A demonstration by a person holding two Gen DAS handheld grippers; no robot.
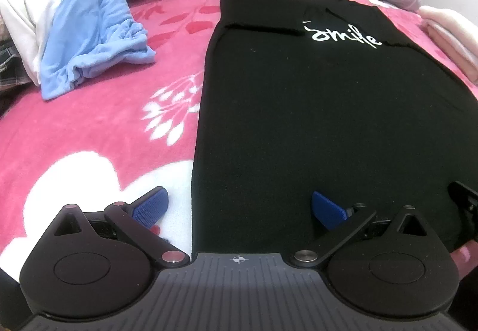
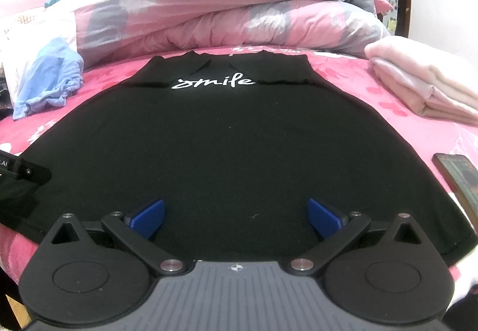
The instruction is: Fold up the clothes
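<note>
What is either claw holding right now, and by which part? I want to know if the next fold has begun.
Nothing is held. The left claw and right claw are both open above the near hem of the black shirt.

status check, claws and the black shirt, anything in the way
Both claws open, left claw and right claw at the hem. Black shirt flat, sleeves folded in. Phone beside its right edge.
</note>
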